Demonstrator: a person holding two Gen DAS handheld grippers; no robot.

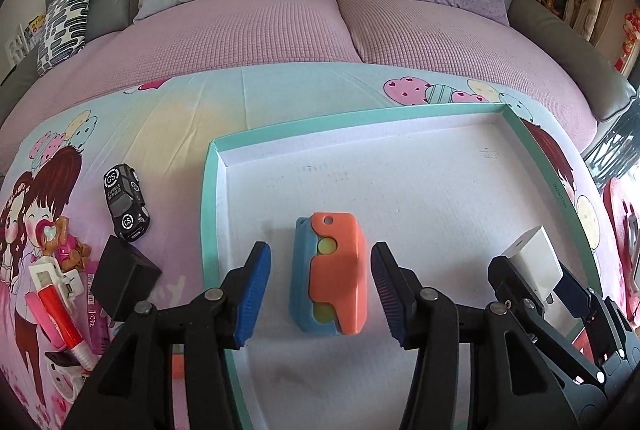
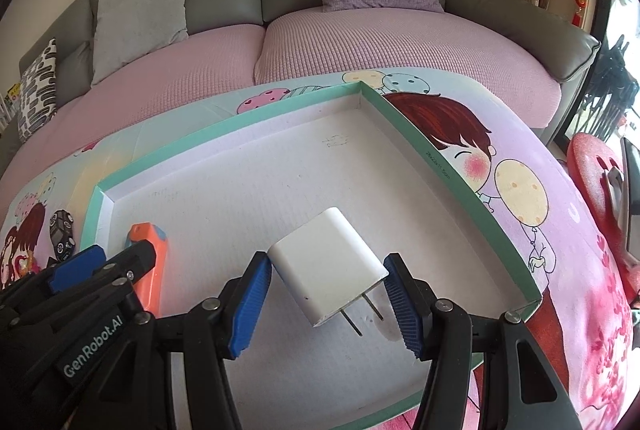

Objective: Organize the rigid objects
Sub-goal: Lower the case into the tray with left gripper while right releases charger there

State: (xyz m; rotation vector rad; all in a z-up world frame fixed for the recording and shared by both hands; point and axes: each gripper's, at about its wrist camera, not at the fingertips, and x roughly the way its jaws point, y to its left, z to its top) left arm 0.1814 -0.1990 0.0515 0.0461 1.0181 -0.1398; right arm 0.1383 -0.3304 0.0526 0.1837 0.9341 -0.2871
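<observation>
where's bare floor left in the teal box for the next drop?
The box is bare across its far half, from the orange-and-blue toy and white charger back to the far wall. The near strip holds both items and both grippers. Left of the box, the toy car, black block and pens crowd the cloth.

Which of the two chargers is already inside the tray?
The white charger, prongs out, between the right hand-held gripper pads inside the teal tray; the black charger lies outside on the cloth.
</observation>
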